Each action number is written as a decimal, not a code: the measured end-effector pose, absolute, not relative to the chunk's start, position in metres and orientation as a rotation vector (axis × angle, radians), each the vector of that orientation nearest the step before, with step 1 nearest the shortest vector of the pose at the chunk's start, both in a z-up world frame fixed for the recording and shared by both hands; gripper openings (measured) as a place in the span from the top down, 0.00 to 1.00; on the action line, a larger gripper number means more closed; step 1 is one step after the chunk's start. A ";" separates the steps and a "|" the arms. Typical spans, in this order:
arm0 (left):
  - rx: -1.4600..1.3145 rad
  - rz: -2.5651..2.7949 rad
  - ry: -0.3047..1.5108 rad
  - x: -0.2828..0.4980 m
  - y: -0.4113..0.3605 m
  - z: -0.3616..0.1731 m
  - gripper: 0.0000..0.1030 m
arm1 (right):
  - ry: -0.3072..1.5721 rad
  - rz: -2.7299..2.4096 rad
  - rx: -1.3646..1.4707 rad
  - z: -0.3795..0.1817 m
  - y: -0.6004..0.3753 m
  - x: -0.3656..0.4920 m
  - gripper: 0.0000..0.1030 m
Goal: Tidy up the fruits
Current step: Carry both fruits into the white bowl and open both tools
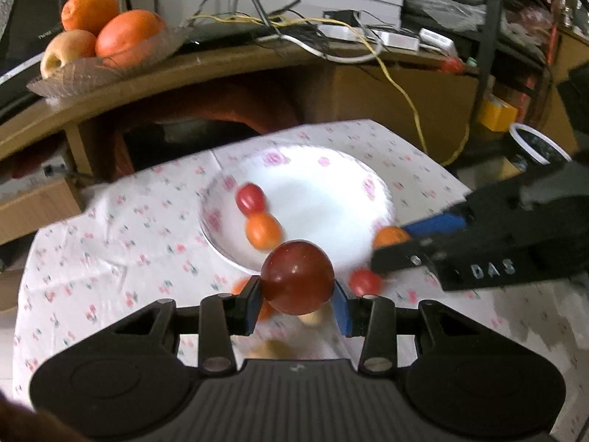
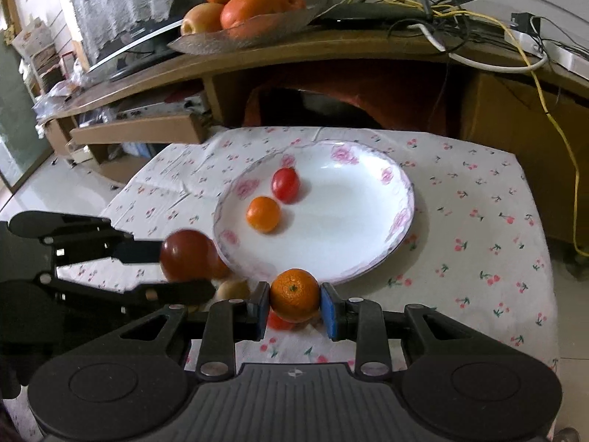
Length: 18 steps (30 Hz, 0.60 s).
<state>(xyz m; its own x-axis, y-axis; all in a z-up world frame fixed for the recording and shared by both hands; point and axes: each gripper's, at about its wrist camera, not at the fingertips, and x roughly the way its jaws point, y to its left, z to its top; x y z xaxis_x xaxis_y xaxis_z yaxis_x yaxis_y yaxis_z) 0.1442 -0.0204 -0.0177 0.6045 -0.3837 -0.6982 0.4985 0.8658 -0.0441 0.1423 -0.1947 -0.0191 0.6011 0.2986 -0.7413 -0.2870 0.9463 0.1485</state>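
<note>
My left gripper [image 1: 297, 296] is shut on a dark red round fruit [image 1: 297, 277], held above the cloth just short of the white flowered plate [image 1: 331, 184]. My right gripper [image 2: 294, 307] is shut on a small orange [image 2: 294, 294] near the plate's front rim [image 2: 368, 261]. On the plate lie a red cherry tomato [image 2: 285, 184] and a small orange fruit [image 2: 263, 214]. In the right wrist view the left gripper [image 2: 186, 269] comes in from the left with its red fruit [image 2: 186, 256]. More small fruits lie on the cloth under the grippers, partly hidden.
A floral tablecloth [image 2: 478, 221] covers the small table. Behind it a wooden desk [image 2: 331, 51] carries a glass dish [image 2: 239, 37] of oranges and an apple, plus tangled cables [image 2: 478, 11]. Cardboard boxes [image 1: 33, 206] stand on the floor to the left.
</note>
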 end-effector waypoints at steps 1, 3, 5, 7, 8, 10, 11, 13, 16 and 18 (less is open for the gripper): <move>0.159 -0.506 0.767 0.148 -0.020 -0.017 0.56 | 0.859 0.333 0.018 -0.019 -0.195 0.145 0.72; 0.155 -0.493 0.772 0.157 -0.023 -0.019 0.56 | 0.858 0.323 0.020 -0.020 -0.196 0.151 0.72; 0.156 -0.490 0.778 0.164 -0.026 -0.021 0.56 | 0.848 0.319 0.022 -0.020 -0.196 0.156 0.72; 0.163 -0.491 0.783 0.167 -0.030 -0.024 0.56 | 0.846 0.316 0.015 -0.020 -0.195 0.160 0.72; 0.168 -0.488 0.787 0.169 -0.032 -0.026 0.56 | 0.846 0.315 0.009 -0.020 -0.194 0.162 0.72; 0.166 -0.486 0.799 0.173 -0.034 -0.028 0.56 | 0.847 0.311 0.005 -0.022 -0.193 0.165 0.72; 0.162 -0.485 0.802 0.174 -0.034 -0.030 0.56 | 0.848 0.312 0.004 -0.022 -0.193 0.167 0.72; 0.170 -0.481 0.802 0.176 -0.036 -0.031 0.57 | 0.848 0.309 -0.005 -0.023 -0.192 0.170 0.72; 0.165 -0.475 0.810 0.182 -0.037 -0.033 0.57 | 0.855 0.303 0.000 -0.025 -0.193 0.176 0.72; 0.168 -0.474 0.815 0.186 -0.038 -0.035 0.57 | 0.856 0.299 -0.003 -0.027 -0.193 0.180 0.72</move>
